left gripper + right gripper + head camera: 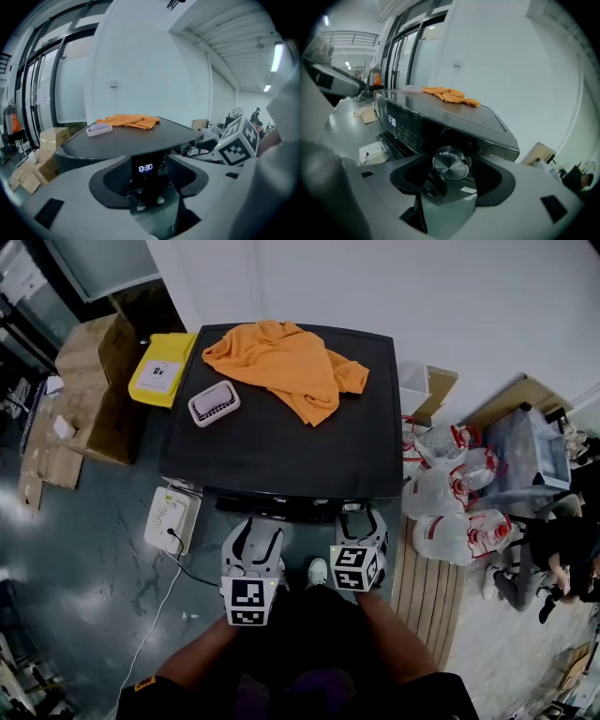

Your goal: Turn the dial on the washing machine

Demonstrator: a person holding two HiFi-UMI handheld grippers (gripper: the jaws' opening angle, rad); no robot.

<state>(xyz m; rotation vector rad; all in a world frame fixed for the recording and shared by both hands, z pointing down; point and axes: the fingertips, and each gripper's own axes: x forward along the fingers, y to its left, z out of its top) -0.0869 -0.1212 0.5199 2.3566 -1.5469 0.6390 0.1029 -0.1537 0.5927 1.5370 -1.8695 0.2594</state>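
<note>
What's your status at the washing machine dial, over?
Left claw open, empty, facing the display. Right claw open, straddling the dial, no grip yet. Nothing in the way.

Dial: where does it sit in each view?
Head view: dial on the machine front, just ahead of the right gripper.
Left gripper view: dial right of centre, beside the marker cube.
Right gripper view: dial centre, framed by the open jaws.
Shared landmark: orange cloth on top.

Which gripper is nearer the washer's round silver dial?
Right. The right gripper frames the round silver dial between open fingers; the left gripper faces the lit display, left of it.
</note>
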